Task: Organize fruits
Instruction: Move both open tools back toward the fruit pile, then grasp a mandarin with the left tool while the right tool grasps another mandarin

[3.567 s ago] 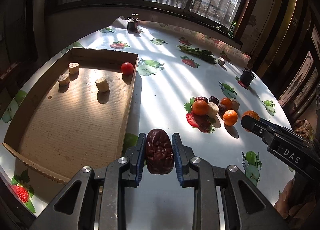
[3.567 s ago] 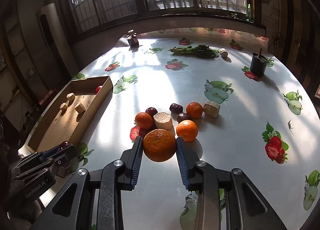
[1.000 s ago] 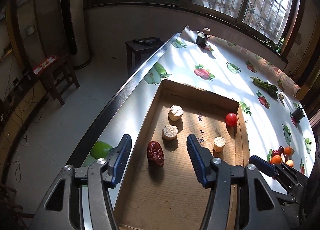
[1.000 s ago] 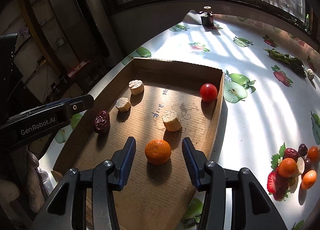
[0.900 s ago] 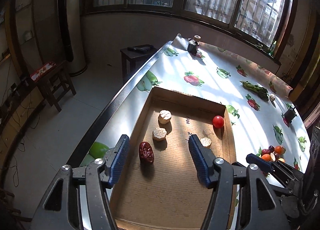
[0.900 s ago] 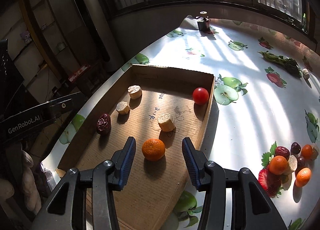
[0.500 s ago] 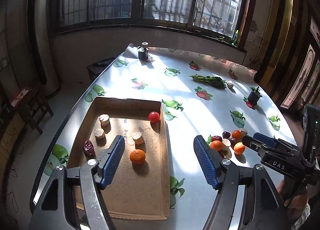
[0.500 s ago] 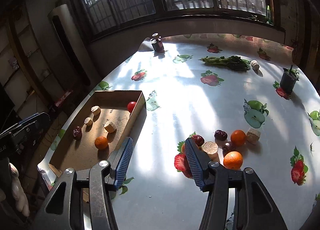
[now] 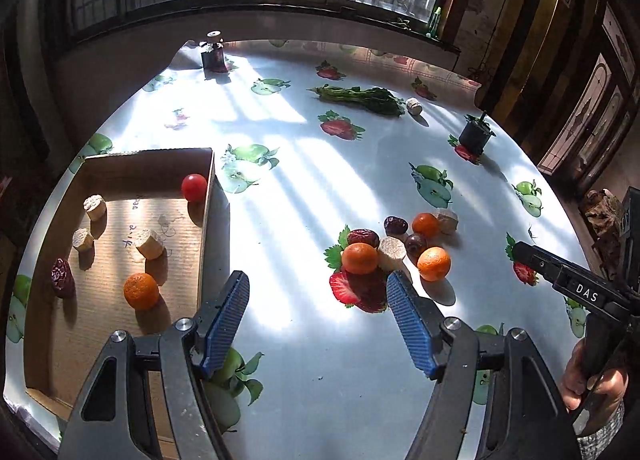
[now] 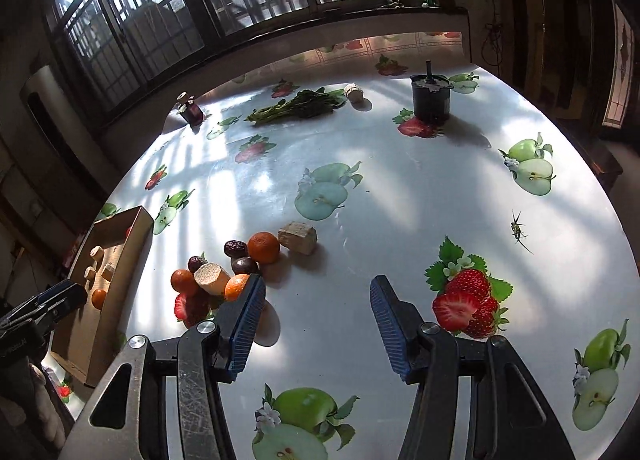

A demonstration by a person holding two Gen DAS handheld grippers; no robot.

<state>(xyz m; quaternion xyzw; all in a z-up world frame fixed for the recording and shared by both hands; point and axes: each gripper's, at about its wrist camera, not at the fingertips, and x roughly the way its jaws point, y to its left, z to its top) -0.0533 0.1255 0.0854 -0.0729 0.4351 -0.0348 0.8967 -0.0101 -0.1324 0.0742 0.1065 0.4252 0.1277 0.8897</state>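
Note:
A cardboard tray (image 9: 206, 219) at the left holds an orange (image 9: 140, 291), a red date (image 9: 62, 282), a cherry tomato (image 9: 194, 187) and three pale cut chunks (image 9: 149, 243). A loose pile on the table has three oranges (image 9: 359, 258), dark dates (image 9: 363, 236) and pale chunks (image 9: 391, 248); the pile also shows in the right wrist view (image 10: 263, 247). My left gripper (image 9: 318, 308) is open and empty, above the table between tray and pile. My right gripper (image 10: 316, 316) is open and empty, just right of the pile.
A bunch of greens (image 9: 360, 95), a small black pot (image 9: 476, 133) and a dark jar (image 9: 212, 51) stand toward the far side. The table edge curves close on the right. An insect (image 10: 518, 230) sits on the cloth.
Both grippers let go of the date and the orange in the tray, pulled back and swung right toward the fruit pile on the table.

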